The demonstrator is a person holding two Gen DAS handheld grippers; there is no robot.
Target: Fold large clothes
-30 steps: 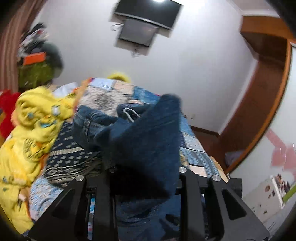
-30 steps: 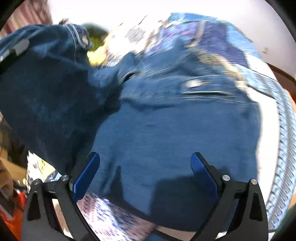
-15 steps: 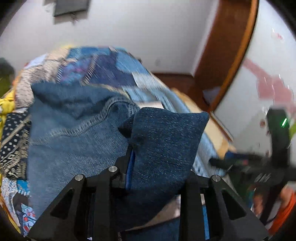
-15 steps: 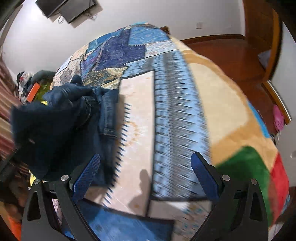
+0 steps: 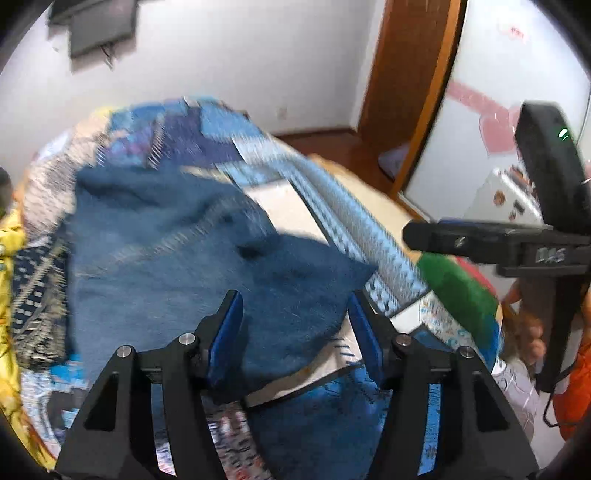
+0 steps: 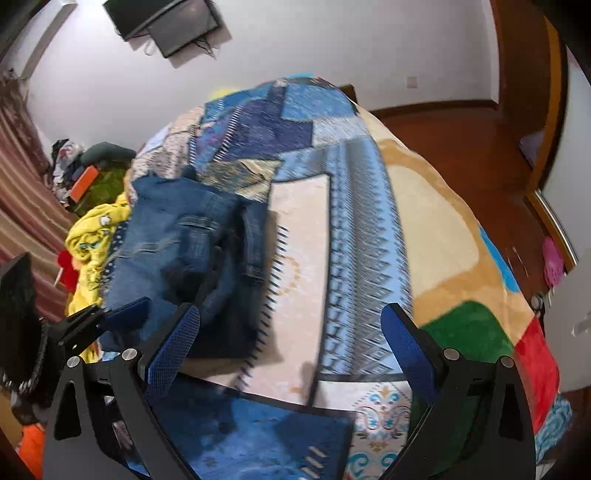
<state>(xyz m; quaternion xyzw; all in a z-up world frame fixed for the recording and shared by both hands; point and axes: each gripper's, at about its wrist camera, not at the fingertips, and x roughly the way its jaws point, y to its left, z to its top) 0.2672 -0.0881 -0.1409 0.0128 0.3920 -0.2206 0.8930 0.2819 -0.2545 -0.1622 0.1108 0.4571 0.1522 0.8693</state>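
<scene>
Item: denim garment (image 6: 173,240), bunched on the bed (image 6: 369,229), directly ahead of left tongs (image 5: 295,325), ahead-left of right tongs (image 6: 291,347). Both tongs open, empty. Likely heavy, soft, non-slip; best gripped at a hem corner.

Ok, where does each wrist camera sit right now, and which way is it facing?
Left wrist: on the left gripper, low over the denim jeans on the patterned bedspread, facing the white wall; its open blue-padded fingers show, with the right gripper at right.
Right wrist: on the right gripper, higher, looking down the bedspread toward the wall TV; its open fingers show, with the left gripper at left.
Shared: jeans, bedspread, yellow garment.
</scene>
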